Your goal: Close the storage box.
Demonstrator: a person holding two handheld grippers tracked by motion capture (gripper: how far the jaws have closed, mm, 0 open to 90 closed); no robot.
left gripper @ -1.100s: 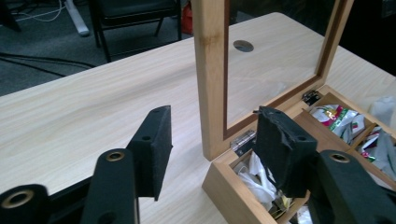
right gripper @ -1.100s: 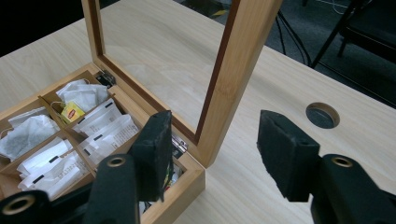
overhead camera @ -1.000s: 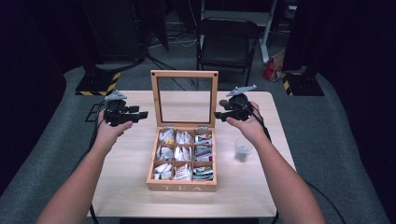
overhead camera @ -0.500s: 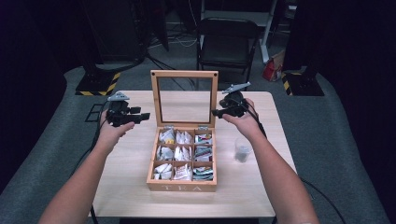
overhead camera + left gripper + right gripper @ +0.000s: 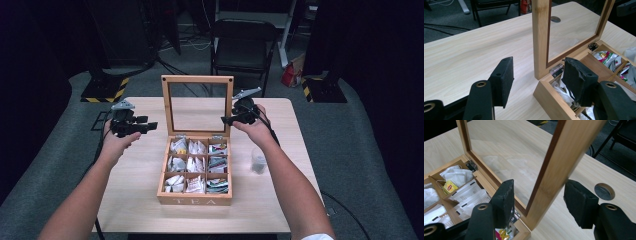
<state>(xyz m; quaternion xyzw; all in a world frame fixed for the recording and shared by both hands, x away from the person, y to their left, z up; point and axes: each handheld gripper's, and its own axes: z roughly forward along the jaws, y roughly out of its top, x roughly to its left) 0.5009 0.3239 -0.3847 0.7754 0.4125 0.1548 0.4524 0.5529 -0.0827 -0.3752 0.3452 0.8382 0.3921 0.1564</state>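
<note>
Change: right gripper (image 5: 226,119) has slid in from beside the wooden tea box (image 5: 195,199) to the right stile of its upright glass lid (image 5: 166,102); left gripper (image 5: 151,125) holds its spot.
Right gripper: jaws apart, straddling the lid frame (image 5: 564,157); one pad on the glass side, the other outside, neither visibly pressing the wood.
Left gripper: jaws apart and empty, hovering off the box's left rear corner (image 5: 541,83), just short of the lid's left stile.
Tea box: centre of the table (image 5: 135,170), lid standing open, nine compartments of tea bags (image 5: 179,146).
Cup: small clear cup (image 5: 258,161) right of the box, under the right forearm.
</note>
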